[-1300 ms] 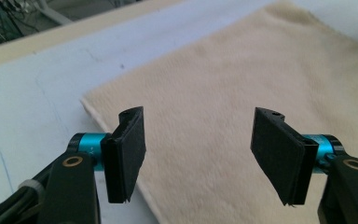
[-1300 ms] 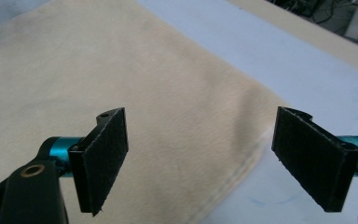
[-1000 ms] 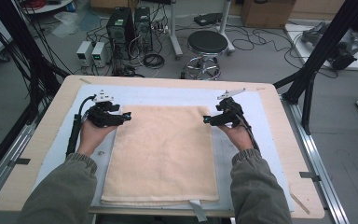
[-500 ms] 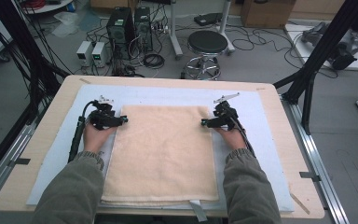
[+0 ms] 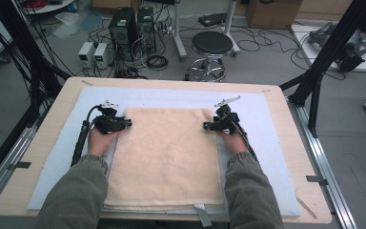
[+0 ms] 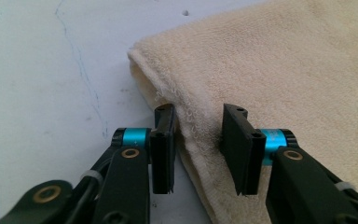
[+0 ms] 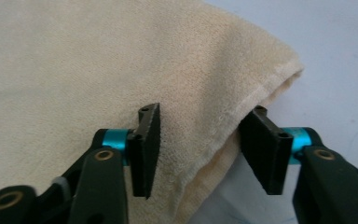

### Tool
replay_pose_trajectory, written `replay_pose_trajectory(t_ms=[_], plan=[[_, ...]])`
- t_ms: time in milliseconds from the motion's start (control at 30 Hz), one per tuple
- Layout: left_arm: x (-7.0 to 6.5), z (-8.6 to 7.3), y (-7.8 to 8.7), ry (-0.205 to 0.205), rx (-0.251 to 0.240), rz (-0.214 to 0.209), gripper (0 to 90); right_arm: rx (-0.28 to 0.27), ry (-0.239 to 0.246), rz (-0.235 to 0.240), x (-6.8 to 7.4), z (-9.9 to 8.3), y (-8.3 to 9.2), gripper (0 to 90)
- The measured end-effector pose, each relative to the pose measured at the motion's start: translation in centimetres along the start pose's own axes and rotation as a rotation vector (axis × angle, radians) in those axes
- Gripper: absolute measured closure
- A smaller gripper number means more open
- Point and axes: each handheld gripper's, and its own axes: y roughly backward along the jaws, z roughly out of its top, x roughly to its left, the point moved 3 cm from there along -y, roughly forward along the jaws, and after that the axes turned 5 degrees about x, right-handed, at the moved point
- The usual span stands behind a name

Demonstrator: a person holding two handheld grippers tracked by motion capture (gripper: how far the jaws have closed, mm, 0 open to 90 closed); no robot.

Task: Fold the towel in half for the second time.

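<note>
A cream towel (image 5: 167, 157) lies folded flat on a pale mat (image 5: 267, 124). My left gripper (image 5: 126, 124) is low at the towel's left edge, near its far left corner. In the left gripper view, its jaws (image 6: 198, 144) straddle the towel's folded edge (image 6: 186, 107). They have just been closing, and the cloth between them is not pinched. My right gripper (image 5: 206, 126) is at the right edge near the far right corner. Its jaws (image 7: 200, 144) have also been closing astride the towel's hem (image 7: 233, 116), with a gap still around it.
The mat covers most of a wooden table (image 5: 52, 109). A black stool (image 5: 212, 45), computer boxes (image 5: 131, 24) and cables stand on the floor beyond the far edge. Black frame posts (image 5: 324, 62) rise at the right and left.
Both hands have sunk and edged onto the towel's side edges near its far corners. The towel itself lies as before.
</note>
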Motion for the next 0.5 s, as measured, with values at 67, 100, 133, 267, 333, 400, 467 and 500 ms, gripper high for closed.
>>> replay_pose_trajectory(t_ms=[67, 100, 133, 267, 333, 400, 467, 500], plan=[[-0.05, -0.01, 0.01, -0.001, 0.001, -0.02, 72.9, -0.005, -0.002, 0.002, -0.06, 0.03, -0.03, 55.3], [-0.13, -0.01, -0.02, -0.001, 0.001, -0.03, 77.2, -0.004, -0.012, 0.004, -0.01, 0.02, 0.01, 57.4], [-0.16, -0.01, -0.03, -0.005, 0.001, -0.032, 79.5, -0.002, -0.012, 0.009, -0.04, 0.01, 0.04, 59.7], [-0.02, -0.03, -0.01, 0.019, 0.001, -0.047, 81.2, -0.004, -0.008, 0.067, 0.24, 0.07, -0.05, 76.7], [-0.02, 0.02, 0.03, 0.018, 0.001, -0.042, 81.7, -0.004, -0.006, 0.077, 0.25, 0.09, -0.07, 79.1], [0.0, 0.03, 0.1, 0.012, 0.004, -0.034, 82.3, -0.004, -0.011, 0.082, 0.29, 0.08, -0.05, 80.6], [-0.02, 0.11, 0.27, 0.002, 0.0, -0.013, 83.4, -0.001, 0.001, 0.078, 0.36, 0.14, -0.04, 81.9], [-0.09, 0.16, 0.38, -0.007, -0.002, -0.008, 84.0, 0.002, 0.012, 0.072, 0.46, 0.19, 0.02, 82.4]])
